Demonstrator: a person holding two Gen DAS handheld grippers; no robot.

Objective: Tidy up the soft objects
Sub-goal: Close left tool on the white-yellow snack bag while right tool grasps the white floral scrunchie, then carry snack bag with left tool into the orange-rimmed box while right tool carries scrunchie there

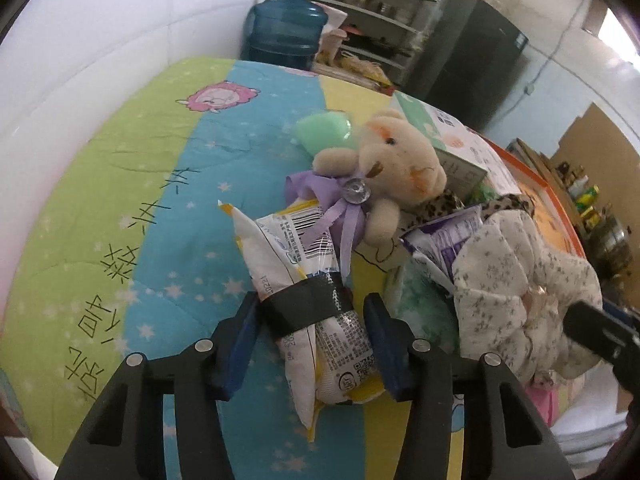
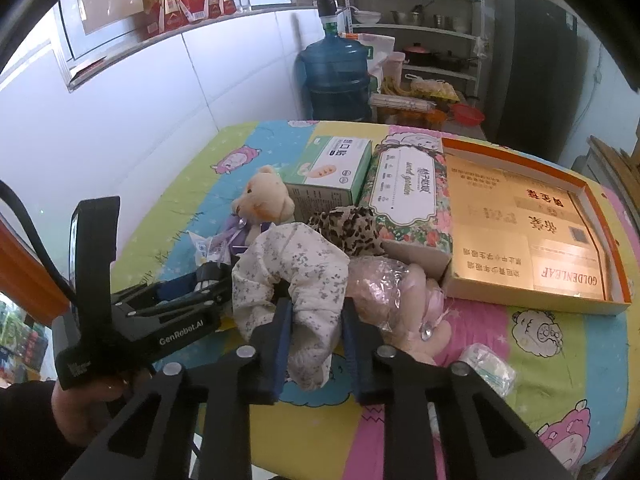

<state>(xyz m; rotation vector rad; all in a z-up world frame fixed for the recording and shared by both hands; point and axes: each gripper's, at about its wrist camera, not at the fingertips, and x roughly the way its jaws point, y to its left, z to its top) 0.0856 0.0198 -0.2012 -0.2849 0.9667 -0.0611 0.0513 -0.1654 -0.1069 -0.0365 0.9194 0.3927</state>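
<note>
Left of the orange box [image 2: 532, 236], empty so far: left gripper [image 1: 316, 332] jaws straddle packet [image 1: 320, 320], right gripper [image 2: 314, 344] jaws pinch floral cloth [image 2: 296, 276]; sorting barely begun.

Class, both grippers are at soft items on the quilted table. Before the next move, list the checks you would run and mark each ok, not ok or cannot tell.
1. Left gripper straddles the taped snack packet: ok.
2. Left fingers pressing the packet: not ok, gaps show on both sides.
3. Right gripper straddles the floral scrunchie: ok.
4. Right grip firm: cannot tell.
5. Orange box tray open and free to receive items: ok.
6. Teddy bear clear of the packet: not ok, its purple ribbon lies over it.
</note>
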